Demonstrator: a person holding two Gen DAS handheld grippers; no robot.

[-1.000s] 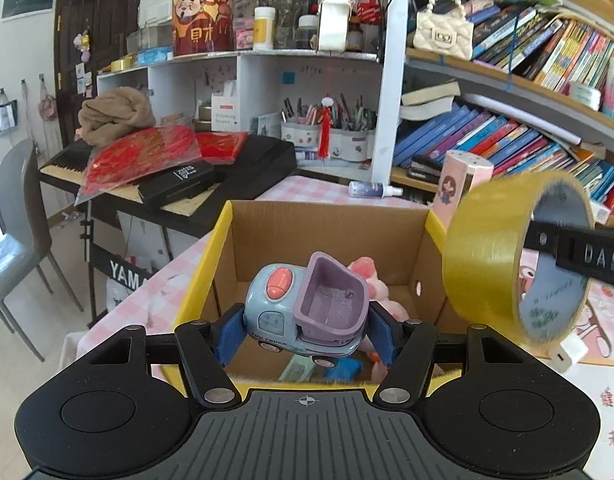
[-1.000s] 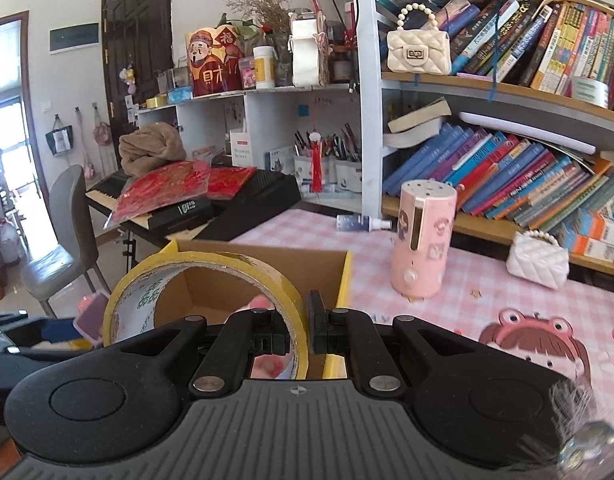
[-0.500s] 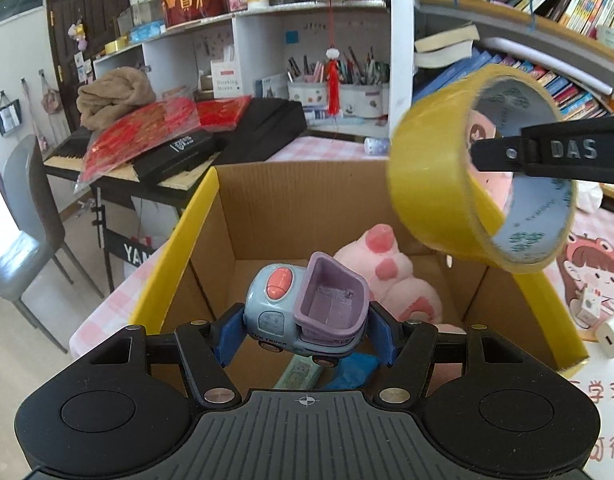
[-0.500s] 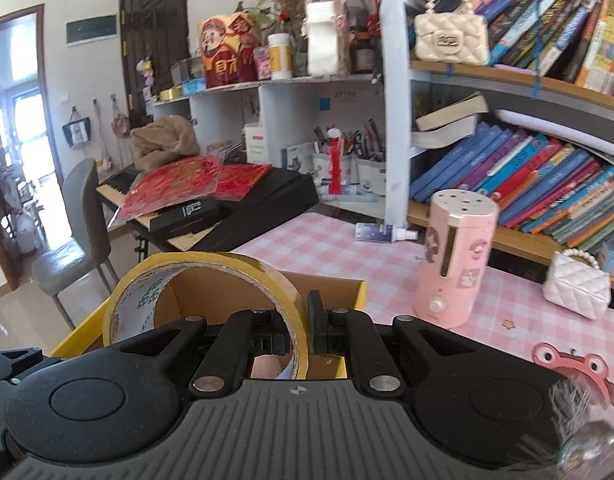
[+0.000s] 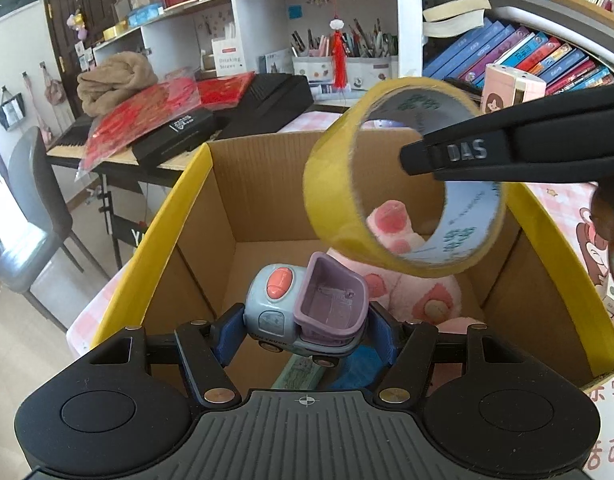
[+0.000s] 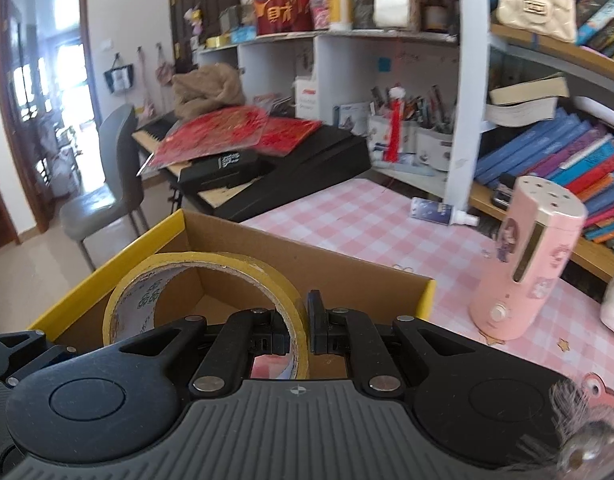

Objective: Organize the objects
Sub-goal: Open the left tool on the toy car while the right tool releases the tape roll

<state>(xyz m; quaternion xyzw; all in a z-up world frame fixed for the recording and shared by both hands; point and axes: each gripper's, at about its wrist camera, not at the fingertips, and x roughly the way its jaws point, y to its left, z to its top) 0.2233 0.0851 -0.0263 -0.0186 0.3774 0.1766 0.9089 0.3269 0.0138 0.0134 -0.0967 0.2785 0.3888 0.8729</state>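
Both hands have carried their loads over the open cardboard box [image 5: 195,216], which a second ago lay mostly ahead of them on the pink checked surface [image 6: 347,216]; the box mouth now fills the left wrist view, so both items look ready to be dropped in. The yellow tape roll [image 5: 403,176] has swung from beside the box's right wall to above its middle, over the pink plush toy [image 5: 411,280] inside. The right gripper [image 6: 303,322] reaches in from the right, angled downward, its fingers pressed together on the roll's wall. Lower and nearer, the left gripper [image 5: 307,328] tilts steeply into the box, its blue fingers [image 5: 231,336] clamped on the flanks of the toy truck [image 5: 307,312], suspended above the box floor.
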